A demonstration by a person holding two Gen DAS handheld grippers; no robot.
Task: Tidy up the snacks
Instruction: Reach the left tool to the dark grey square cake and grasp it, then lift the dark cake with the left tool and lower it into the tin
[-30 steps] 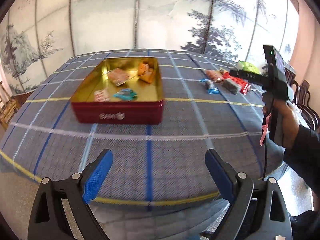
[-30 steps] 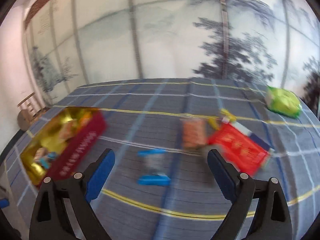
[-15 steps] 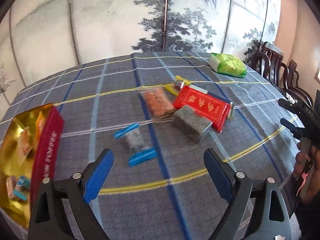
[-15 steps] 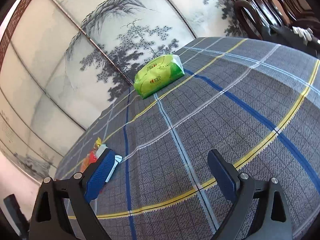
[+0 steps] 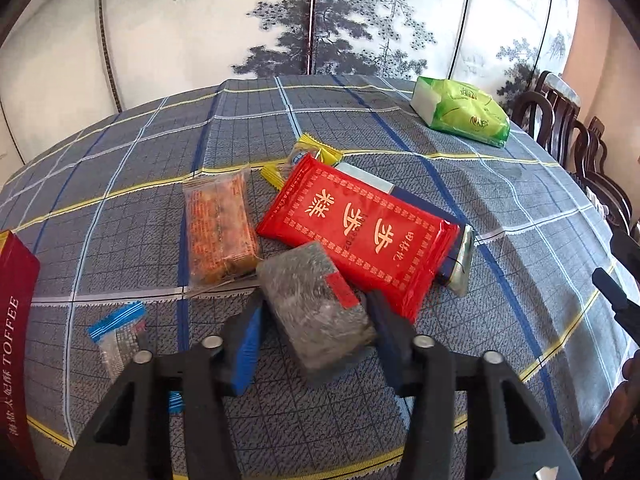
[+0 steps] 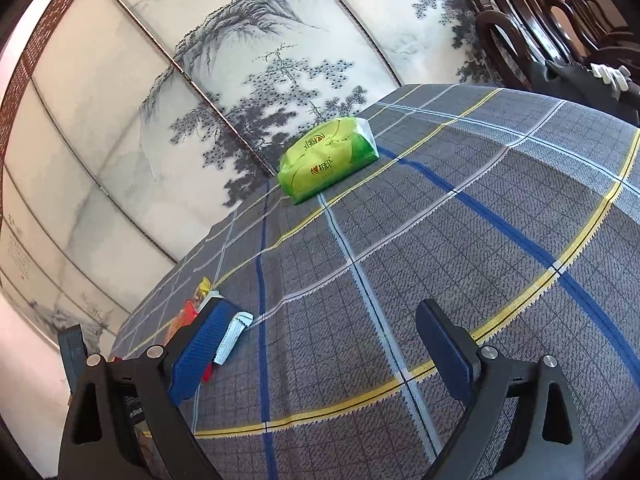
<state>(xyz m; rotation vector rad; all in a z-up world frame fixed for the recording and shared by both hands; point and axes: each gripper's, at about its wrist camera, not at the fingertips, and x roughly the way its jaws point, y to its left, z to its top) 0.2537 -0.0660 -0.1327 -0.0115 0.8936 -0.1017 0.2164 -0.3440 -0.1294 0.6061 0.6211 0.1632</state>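
In the left wrist view my left gripper [image 5: 316,332] has its blue pads on both sides of a grey wrapped snack block [image 5: 316,304], closed against it on the cloth. Beside it lie a red packet [image 5: 360,232], an orange bar [image 5: 220,224], a yellow-wrapped candy [image 5: 308,152] and a small blue-edged sachet [image 5: 118,332]. The red toffee tin [image 5: 14,320] shows at the left edge. My right gripper [image 6: 320,352] is open and empty above bare cloth, with the snack pile [image 6: 192,312] behind its left finger.
A green tissue pack [image 5: 464,112] lies at the far right of the round table; it also shows in the right wrist view [image 6: 328,160]. Dark wooden chairs [image 6: 540,20] stand beyond the table edge. A painted folding screen [image 5: 320,20] stands behind.
My left gripper swung from the tin to the snack pile, moved in and closed onto the grey block. My right gripper swung right, away from the snacks, and stayed open.
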